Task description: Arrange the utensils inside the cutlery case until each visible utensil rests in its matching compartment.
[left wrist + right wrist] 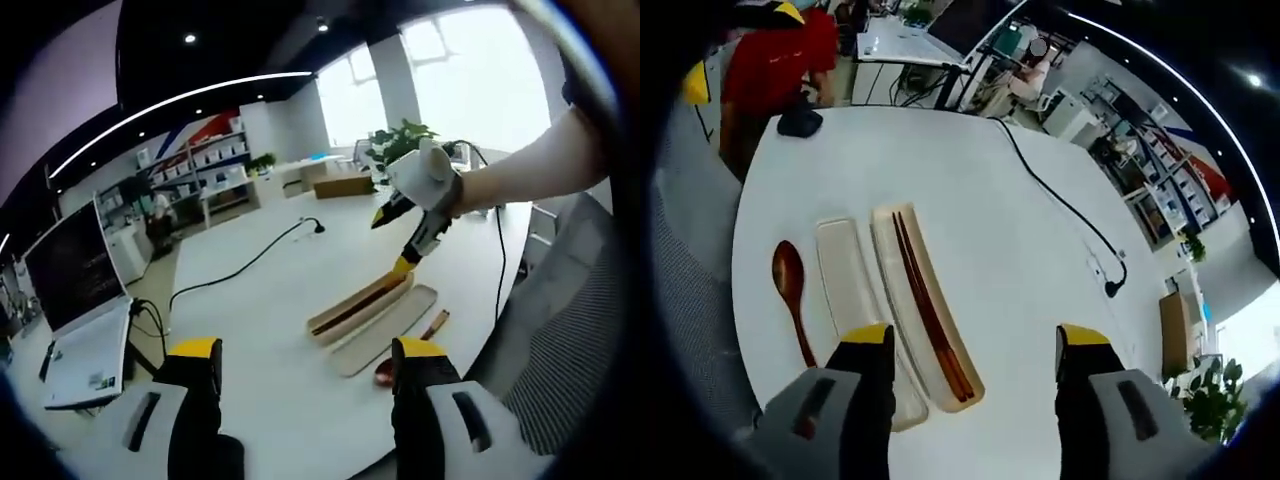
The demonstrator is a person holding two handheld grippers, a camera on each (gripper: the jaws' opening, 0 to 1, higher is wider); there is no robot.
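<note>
Near the worktop (1040, 330) edge lies a light, hard, slippery wooden spoon (790, 295) beside the case (935, 385), best pinched mid-handle; both tools, right tool (973, 400) and left tool (305, 370), gape wide, holding nothing.

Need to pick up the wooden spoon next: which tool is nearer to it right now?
Likely the left. The left tool sits just short of the spoon, whose bowl peeks beside its right jaw. The right tool hangs above the case, the spoon off to one side.

Chopsticks (930, 310) are lying in the case (902, 238) on the table (970, 200); the lid (847, 275) is lying between case and spoon (792, 290).
</note>
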